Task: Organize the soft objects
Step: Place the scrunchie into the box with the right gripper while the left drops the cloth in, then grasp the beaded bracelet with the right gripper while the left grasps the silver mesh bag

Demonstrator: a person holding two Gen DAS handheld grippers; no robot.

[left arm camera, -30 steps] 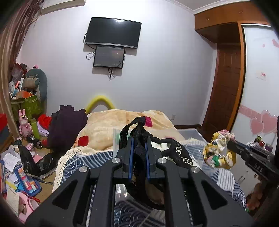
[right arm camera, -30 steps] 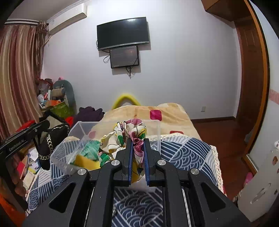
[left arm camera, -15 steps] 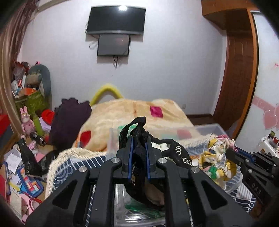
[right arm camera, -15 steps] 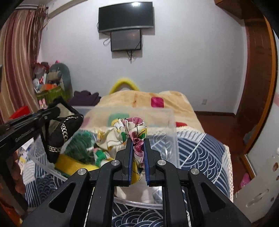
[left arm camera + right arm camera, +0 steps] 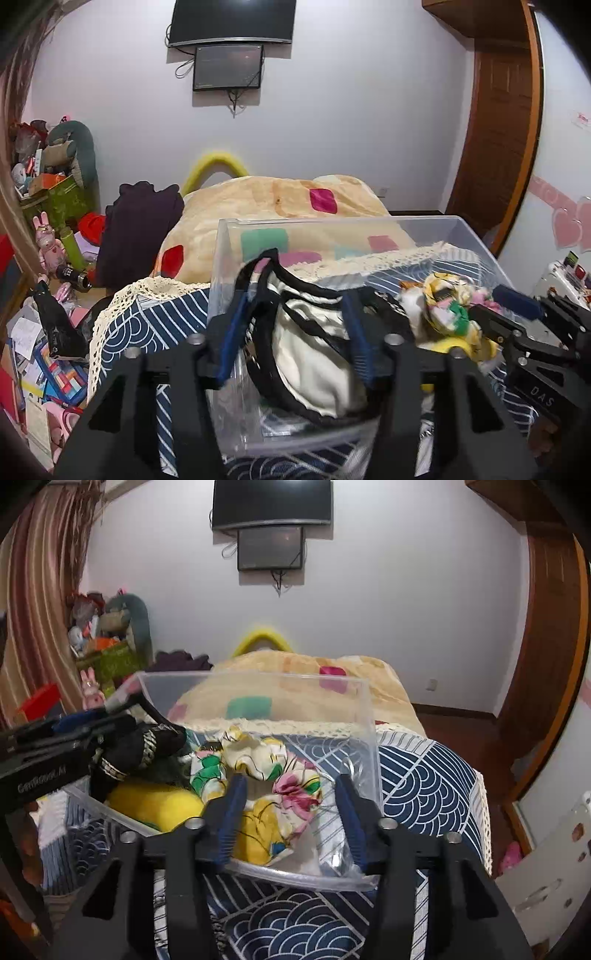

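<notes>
Left claw spread wide, blue-padded fingers apart, gripping nothing. Between and just ahead of those fingers, a cream satin pouch with black trim and black straps, lying inside the clear plastic storage bin; whether the left pad touches one black strap cannot be told. To the right of the left claw, in the same bin, a floral-print fabric scrunchie in yellow, white, pink and green.

Right claw likewise released, blue pads set wide on either side of the floral scrunchie, with a gap showing at the right pad. Scrunchie resting in the bin just beyond the fingertips, partly over a yellow soft item to the left. Further left of the right claw, the black pouch fabric with a chain-pattern band under the left claw, seen from the side.

Bin sitting on a bed covered by a navy cloth with white wave pattern and lace edging. Beyond the bin, a beige blanket with coloured squares. Far ahead on the wall, a dark television with a smaller screen beneath it.
</notes>
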